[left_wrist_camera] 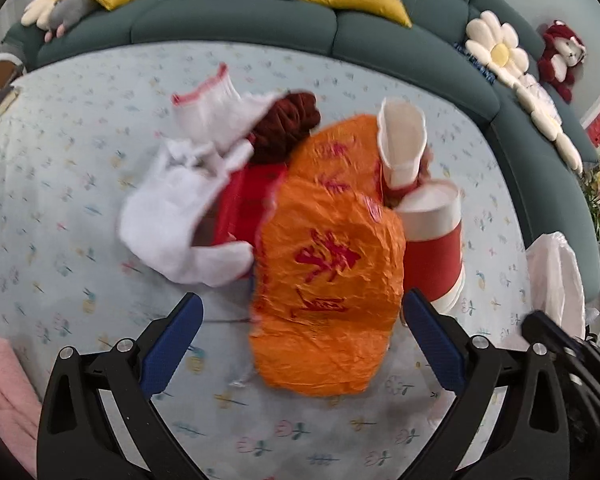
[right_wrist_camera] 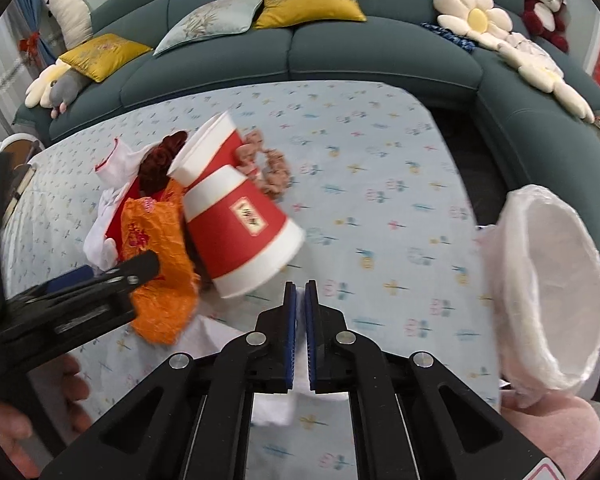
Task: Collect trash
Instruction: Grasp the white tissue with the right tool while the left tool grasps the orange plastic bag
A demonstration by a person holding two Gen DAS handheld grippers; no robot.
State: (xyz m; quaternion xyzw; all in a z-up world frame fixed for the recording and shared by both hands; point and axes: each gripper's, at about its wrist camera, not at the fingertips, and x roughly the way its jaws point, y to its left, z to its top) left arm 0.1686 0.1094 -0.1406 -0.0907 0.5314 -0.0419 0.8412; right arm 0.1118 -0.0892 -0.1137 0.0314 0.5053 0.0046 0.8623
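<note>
Left gripper (left_wrist_camera: 302,346) hangs wide open, jaws either side of the orange wrapper (left_wrist_camera: 328,264), pads not pressing it. Right gripper (right_wrist_camera: 301,308) is pinched shut on a scrap of white tissue (right_wrist_camera: 296,396). Two red paper cups (right_wrist_camera: 240,216) lie tipped in the heap at ten o'clock. One white-lined bin (right_wrist_camera: 548,292) at three o'clock; bare tablecloth (right_wrist_camera: 380,184) between them.

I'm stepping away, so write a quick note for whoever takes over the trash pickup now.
Left gripper: jaws open, straddling the orange plastic bag, not gripping.
Right gripper: jaws shut, seemingly on a white tissue.
Pile on the table: orange bag, two red paper cups, white gloves.
Lined bin at the table's right edge.
All the pile's trash is left.
</note>
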